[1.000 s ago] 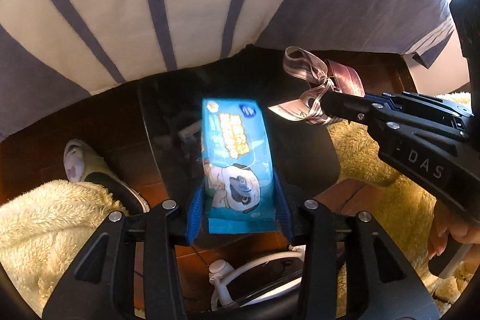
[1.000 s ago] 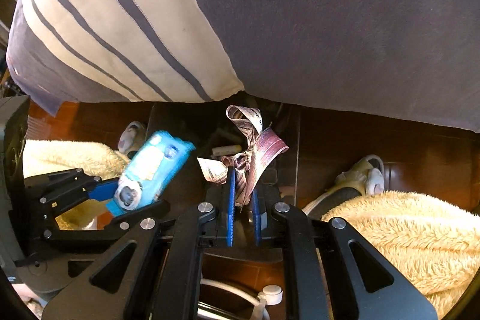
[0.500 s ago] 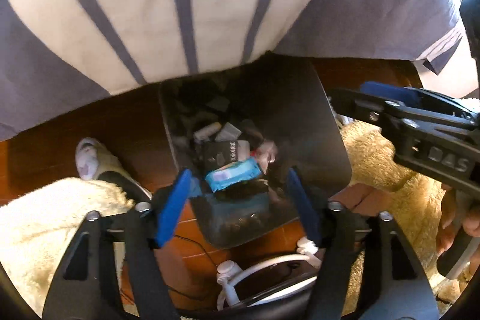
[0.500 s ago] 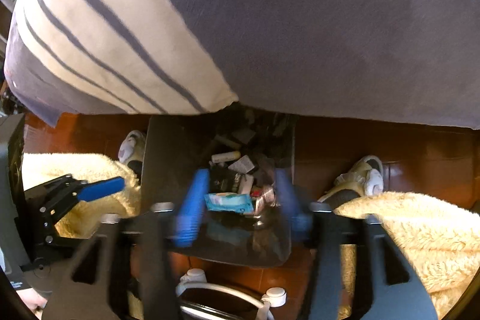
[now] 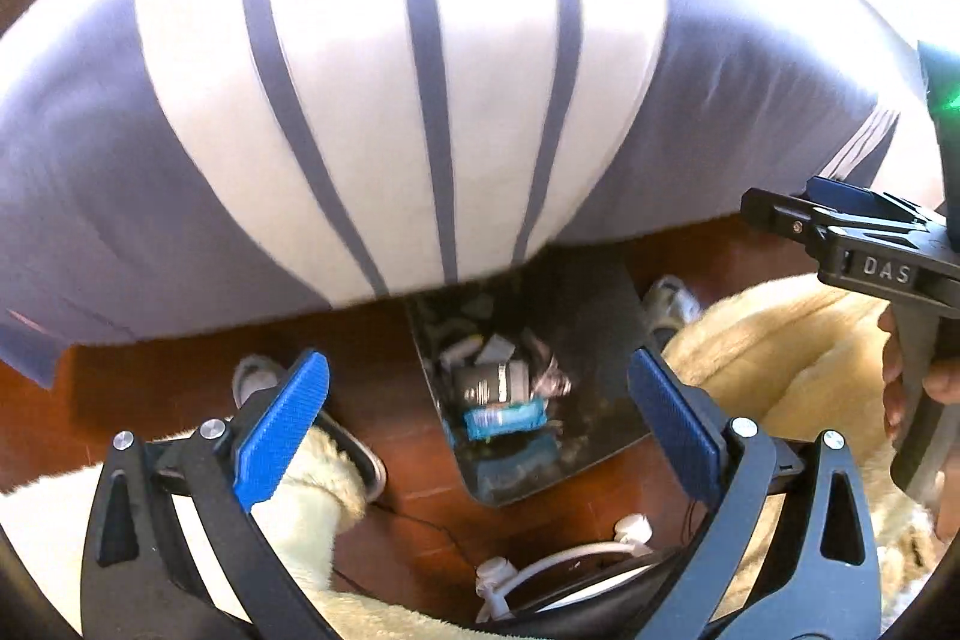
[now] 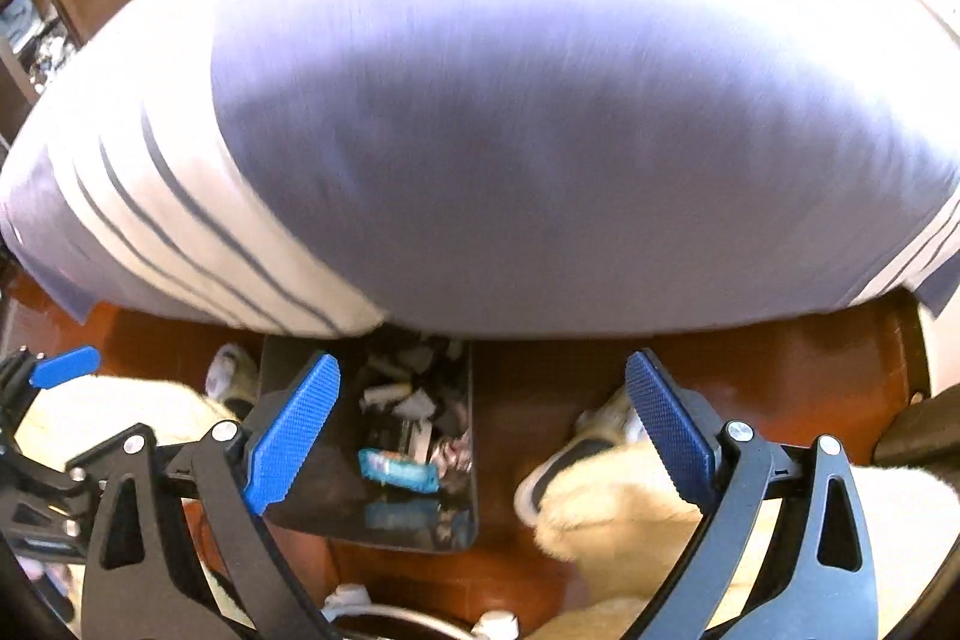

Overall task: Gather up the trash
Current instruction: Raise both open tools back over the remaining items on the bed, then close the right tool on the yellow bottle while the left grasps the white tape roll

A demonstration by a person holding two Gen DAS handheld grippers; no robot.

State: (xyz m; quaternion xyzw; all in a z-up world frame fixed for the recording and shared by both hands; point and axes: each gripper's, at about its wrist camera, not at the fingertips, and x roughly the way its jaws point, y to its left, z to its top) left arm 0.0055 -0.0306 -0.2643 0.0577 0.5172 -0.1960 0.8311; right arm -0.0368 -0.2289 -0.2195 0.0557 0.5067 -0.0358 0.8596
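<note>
The left hand-held gripper hangs above the trash bin, jaws opening wide and empty. The blue wipes pack lies inside the bin. The right hand-held gripper, likewise opening and empty, hangs over the bin's right edge.

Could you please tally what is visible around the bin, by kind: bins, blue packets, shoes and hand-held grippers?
Bins: 1, the dark bin on the floor.
Blue packets: 1, the blue packet lying in the bin.
Shoes: 2, the left shoe and the right shoe, either side of the bin.
Hand-held grippers: 2, the left hand-held gripper and the right hand-held gripper, both empty, jaws opening.
Total: 6.
</note>
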